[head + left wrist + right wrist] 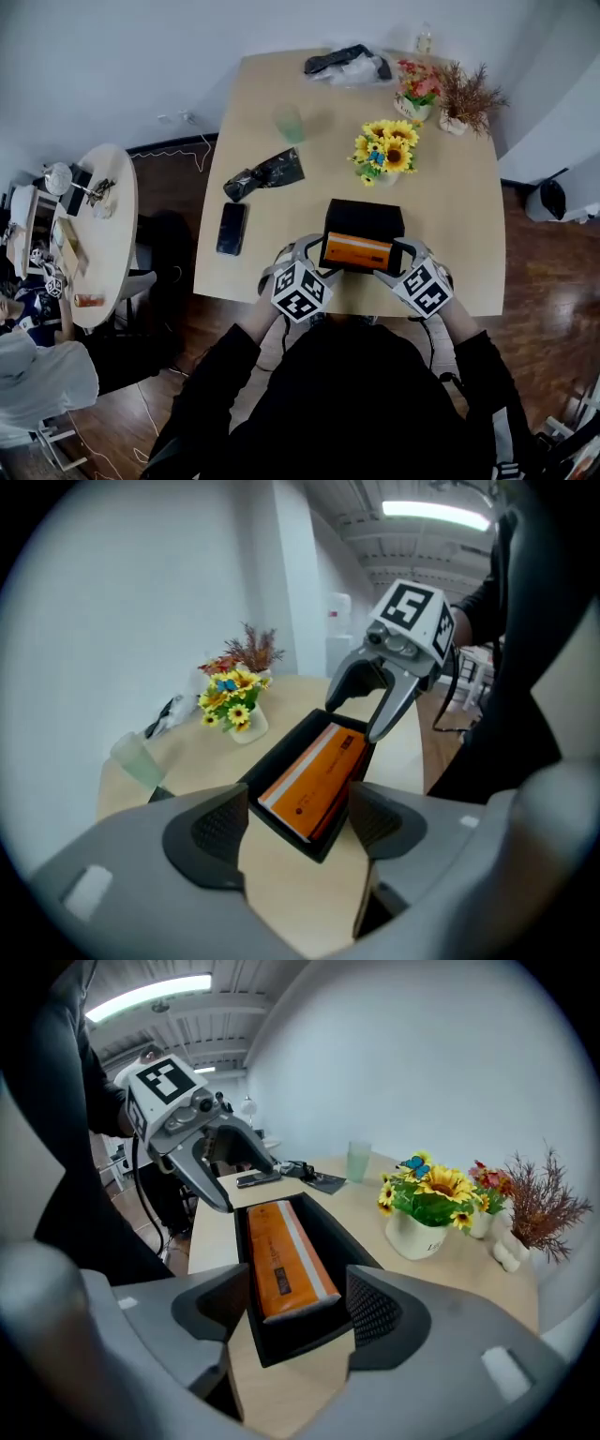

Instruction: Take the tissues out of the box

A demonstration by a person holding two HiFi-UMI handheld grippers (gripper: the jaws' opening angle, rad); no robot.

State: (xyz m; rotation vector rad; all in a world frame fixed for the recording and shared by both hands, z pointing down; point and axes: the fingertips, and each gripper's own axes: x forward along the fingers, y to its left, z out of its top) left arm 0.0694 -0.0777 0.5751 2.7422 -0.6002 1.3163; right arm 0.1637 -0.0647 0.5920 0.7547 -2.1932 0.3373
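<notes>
Left tongs (298,827) and right tongs (298,1309) gape beside the box (364,217).

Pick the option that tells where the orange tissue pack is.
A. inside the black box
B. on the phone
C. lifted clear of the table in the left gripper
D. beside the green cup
A: the tissue pack lies inside the open box, whose black walls stand round it in all three views.
</notes>
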